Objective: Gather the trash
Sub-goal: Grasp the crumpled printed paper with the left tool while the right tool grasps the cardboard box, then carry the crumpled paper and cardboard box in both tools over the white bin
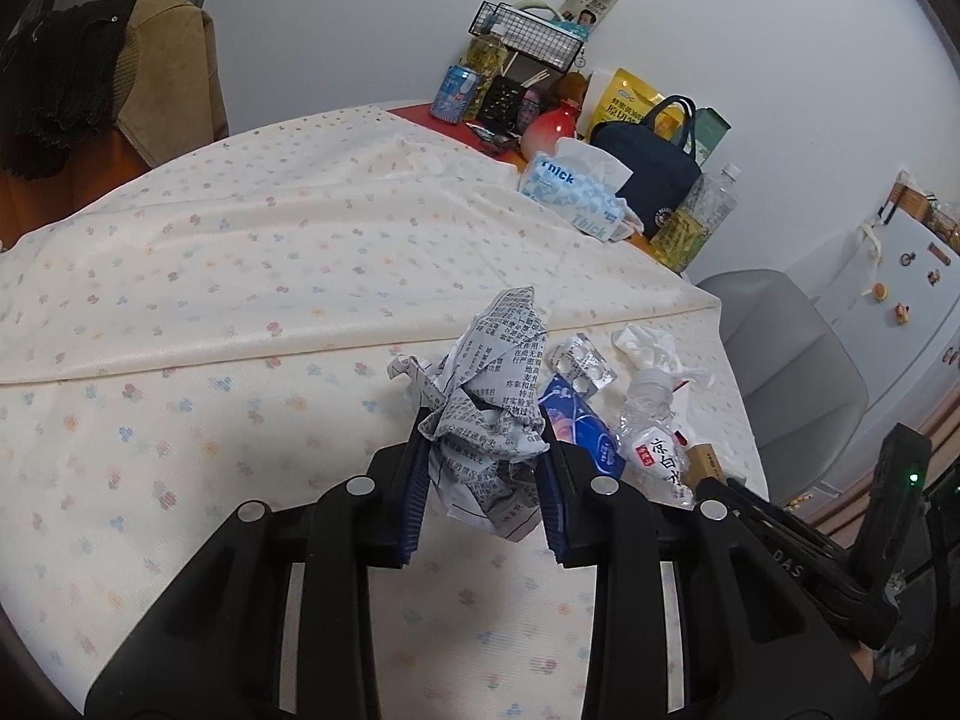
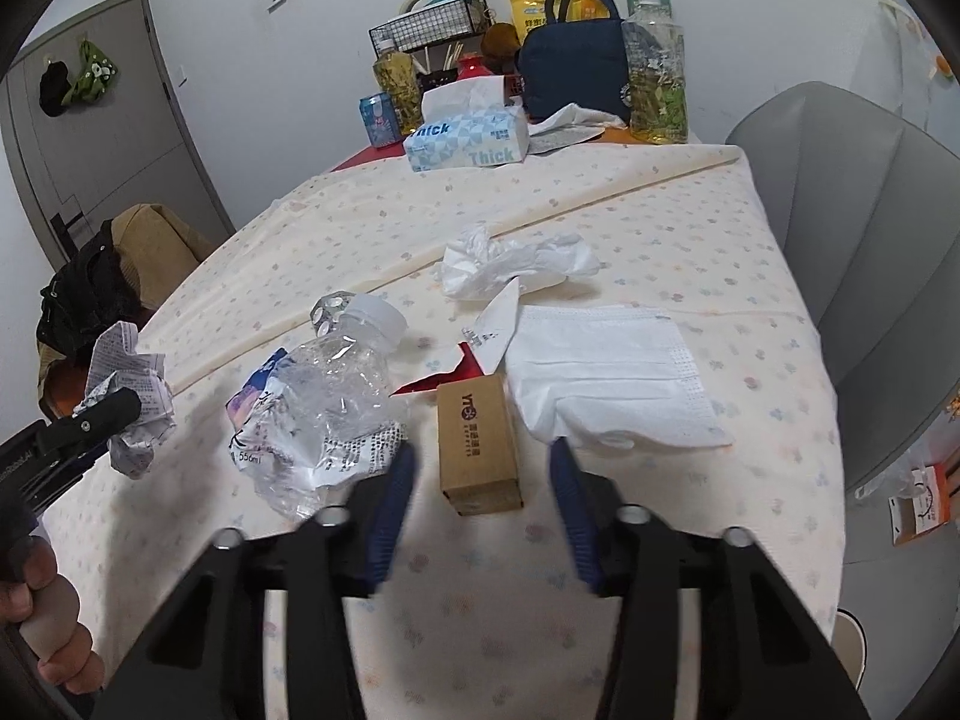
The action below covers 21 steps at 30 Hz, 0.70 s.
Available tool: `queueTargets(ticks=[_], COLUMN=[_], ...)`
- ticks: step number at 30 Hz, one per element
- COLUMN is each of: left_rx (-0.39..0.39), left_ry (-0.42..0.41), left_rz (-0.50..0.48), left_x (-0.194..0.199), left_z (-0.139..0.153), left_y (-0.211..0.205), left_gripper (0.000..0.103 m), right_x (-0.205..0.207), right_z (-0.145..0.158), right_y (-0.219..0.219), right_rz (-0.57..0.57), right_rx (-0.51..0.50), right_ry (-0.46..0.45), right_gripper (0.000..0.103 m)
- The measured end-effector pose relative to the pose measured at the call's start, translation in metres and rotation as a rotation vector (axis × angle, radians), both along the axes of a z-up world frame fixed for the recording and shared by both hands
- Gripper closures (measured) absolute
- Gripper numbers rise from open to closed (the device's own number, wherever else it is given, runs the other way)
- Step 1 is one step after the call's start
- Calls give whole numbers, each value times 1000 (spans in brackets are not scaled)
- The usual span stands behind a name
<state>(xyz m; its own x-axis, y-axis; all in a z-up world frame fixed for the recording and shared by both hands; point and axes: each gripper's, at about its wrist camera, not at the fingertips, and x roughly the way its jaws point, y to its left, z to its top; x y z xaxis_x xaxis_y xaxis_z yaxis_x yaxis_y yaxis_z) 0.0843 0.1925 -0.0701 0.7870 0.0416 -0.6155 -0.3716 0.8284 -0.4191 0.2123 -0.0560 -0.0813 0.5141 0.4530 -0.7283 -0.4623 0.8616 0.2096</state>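
Left tool (image 1: pixel 483 468): blue pads closed on a crumpled wad of printed grey-white paper (image 1: pixel 489 420), which looks to be held just clear of the cloth; judged very light, soft and crushable, so a mid-wad pinch such as this should hold without slip. Right tool (image 2: pixel 480 474): pads apart, straddling a small brown cardboard box (image 2: pixel 477 447) without touching it; the box looks light and stiff, best taken across its long flat sides. Just left of the box: a crushed clear plastic bottle with white cap and torn label (image 2: pixel 327 405), judged light, springy and slippery, better pinched at a flattened fold than at the rounded shoulder. Right of the box: a flat white face mask (image 2: pixel 606 372), limp and thin, hard to lift except by an edge. Between them: a red paper scrap (image 2: pixel 447 378). Further on: a crumpled white tissue (image 2: pixel 510 264), soft, graspable anywhere; a silver blister pack (image 1: pixel 582 363), thin, stiff, low to the cloth. The surface (image 2: pixel 690 228), under a pale floral cloth, has its right edge close to the mask; a grey chair (image 2: pixel 852 228) stands beyond that edge. Open room lies left and centre. Far end: tissue pack (image 2: pixel 465 141), navy bag (image 2: pixel 576 69), bottles, apparently not trash.
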Motion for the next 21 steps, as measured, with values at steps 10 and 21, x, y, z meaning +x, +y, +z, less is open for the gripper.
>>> queueTargets(ticks=[10,21], left_rx=[-2,-12], left_ry=[-51,-88], left_rz=[-73,-232], left_x=[-5,12], left_z=[24,35], left_y=[-33,-102], left_gripper=[71,71], right_x=[-41,-81], right_z=[29,49], right_y=[-33,-102], right_rz=[-11,-109], right_rx=[71,74], right_ry=[-42,-103], right_gripper=[76,76])
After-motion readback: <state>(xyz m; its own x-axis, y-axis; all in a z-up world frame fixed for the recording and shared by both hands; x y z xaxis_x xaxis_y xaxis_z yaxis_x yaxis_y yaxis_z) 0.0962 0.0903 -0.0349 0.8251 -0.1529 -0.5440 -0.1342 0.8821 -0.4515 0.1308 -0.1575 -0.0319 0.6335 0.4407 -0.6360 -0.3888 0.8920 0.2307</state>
